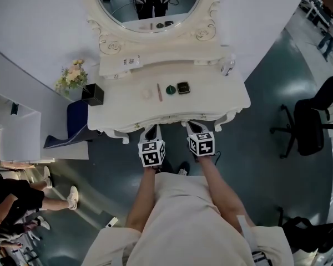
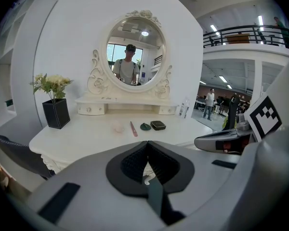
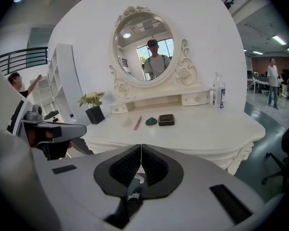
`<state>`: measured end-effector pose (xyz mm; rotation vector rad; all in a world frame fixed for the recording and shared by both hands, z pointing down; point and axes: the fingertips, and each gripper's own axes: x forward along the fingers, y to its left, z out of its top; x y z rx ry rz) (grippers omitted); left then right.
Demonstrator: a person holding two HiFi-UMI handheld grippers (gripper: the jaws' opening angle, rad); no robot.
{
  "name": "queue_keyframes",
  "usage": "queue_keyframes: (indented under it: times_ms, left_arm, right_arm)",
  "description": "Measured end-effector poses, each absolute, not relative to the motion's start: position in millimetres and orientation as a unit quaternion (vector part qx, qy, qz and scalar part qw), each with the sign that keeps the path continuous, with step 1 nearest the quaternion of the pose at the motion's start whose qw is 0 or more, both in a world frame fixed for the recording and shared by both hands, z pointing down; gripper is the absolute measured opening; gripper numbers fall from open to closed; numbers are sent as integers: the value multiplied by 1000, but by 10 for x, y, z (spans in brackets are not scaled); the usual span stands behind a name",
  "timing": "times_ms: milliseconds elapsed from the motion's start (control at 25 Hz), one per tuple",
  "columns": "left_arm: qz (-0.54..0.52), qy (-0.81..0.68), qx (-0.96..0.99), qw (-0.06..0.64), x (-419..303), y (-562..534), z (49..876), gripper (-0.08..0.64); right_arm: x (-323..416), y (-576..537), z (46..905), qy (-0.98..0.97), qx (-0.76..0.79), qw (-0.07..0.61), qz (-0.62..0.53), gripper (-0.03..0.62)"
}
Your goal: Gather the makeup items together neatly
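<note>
Pale pad [image 1: 146, 93], pink pencil [image 1: 159, 91], green disc [image 1: 170, 90] & dark compact [image 1: 183, 87] are lined up mid vanity table [image 1: 222, 97], at 12 o'clock from both grippers. L gripper [image 2: 145, 143] & R gripper [image 3: 141, 147] are held w/ jaws pressed together, empty.

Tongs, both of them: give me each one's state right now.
Left tongs: closed, holding nothing.
Right tongs: closed, holding nothing.

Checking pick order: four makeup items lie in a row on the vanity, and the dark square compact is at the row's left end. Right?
No. The dark square compact sits at the row's right end, beside the green round piece; the pale round pad holds the left end. The head view shows it. The rest of the statement stands.
</note>
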<state>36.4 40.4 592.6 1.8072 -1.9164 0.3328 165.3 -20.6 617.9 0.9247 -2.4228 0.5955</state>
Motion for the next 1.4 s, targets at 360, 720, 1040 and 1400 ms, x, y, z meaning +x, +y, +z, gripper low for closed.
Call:
queue_keyframes:
  times_ms: [360,720,1040,1400]
  left_arm:
    - [126,-698,662,242,368,402,5945,14]
    - [128,-700,660,242,334,435,5953,14]
    - [127,-703,657,241,287,452,5940,14]
    - [124,-704,656,242,289,471,5934,14]
  right_arm:
    - [1648,-197,6192,-884,336,242,218,43]
    - [1597,-149,6222,-885,328,248,216,43]
    - [1540,-130,6222,-887,322,253,212,43]
    - [1549,-127,6224,-886,322,256,212,43]
